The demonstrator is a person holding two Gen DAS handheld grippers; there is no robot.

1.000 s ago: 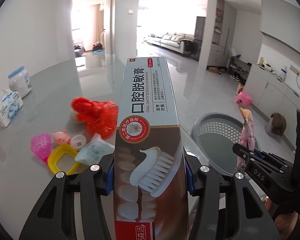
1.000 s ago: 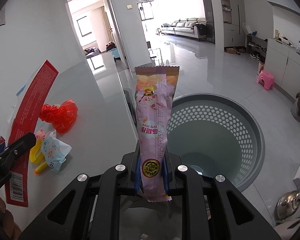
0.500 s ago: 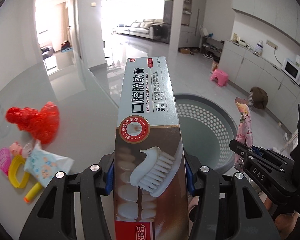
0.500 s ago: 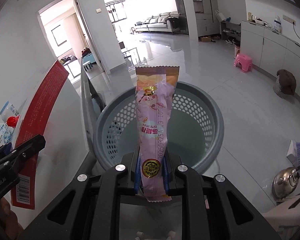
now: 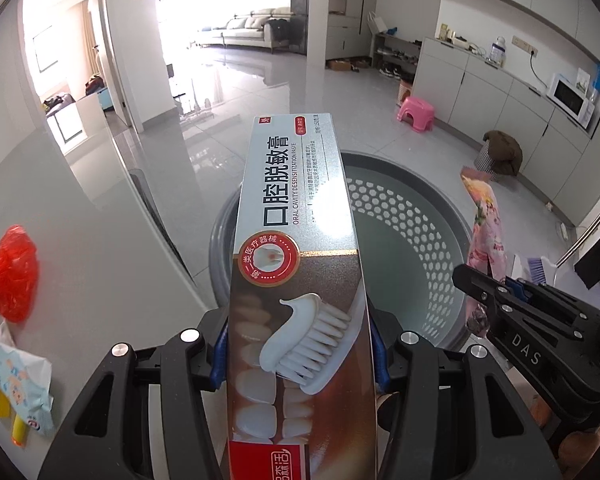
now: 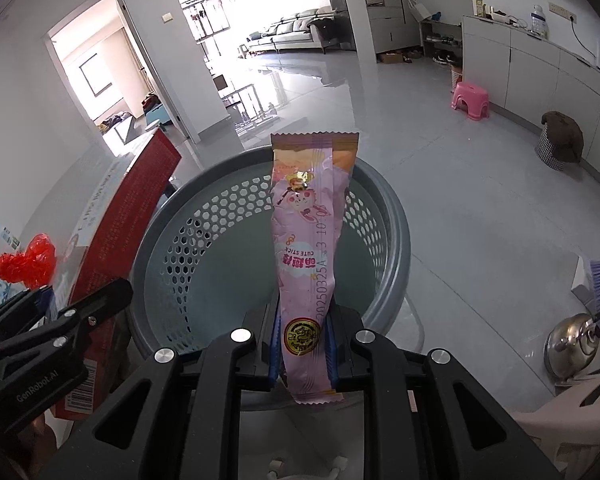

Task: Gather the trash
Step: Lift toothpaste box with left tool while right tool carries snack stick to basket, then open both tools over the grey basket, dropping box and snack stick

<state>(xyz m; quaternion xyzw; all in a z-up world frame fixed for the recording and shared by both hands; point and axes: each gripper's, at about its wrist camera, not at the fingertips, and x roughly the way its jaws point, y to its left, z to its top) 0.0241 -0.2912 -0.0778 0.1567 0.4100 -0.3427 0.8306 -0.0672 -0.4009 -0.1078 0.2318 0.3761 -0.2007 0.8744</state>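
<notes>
**Op A:** My left gripper (image 5: 298, 350) is clamped on the toothpaste box (image 5: 296, 264), with the fingers (image 5: 219, 350) pressing its two long sides near the lower end. The rest of the box stands out ahead of the fingers, over the near rim of the gray basket (image 5: 416, 240).

**Op B:** My right gripper (image 6: 303, 344) is closed on the pink snack wrapper (image 6: 308, 248). The pinch sits low on it, just above the bottom seal, and the length beyond the fingers points out over the basket's open mouth (image 6: 228, 272).

**Op A:** How does yours handle, do you think?

**Op B:** I'd say very light and thin. It looks flat, though I can't tell if it is empty. The film is glossy, so probably slick, and it could flutter sideways when released. A pinch across the flat face suits it.

**Op A:** The box reads as stiff cardboard, light and likely hollow. Squeezing the long sides hard could dent them, so I'd keep the grip moderate. It is long, so held at one end it wants to tip forward.

**Op B:** Anything left to the side of your fingers?

**Op A:** Yes, on the bench (image 5: 100, 264) off to the left of my fingers: a crumpled red bag (image 5: 10, 274), a small blue and white packet (image 5: 22, 380), and a yellow piece at the edge that I can't make out well. The bag will crush soft wherever I pinch it.
</notes>
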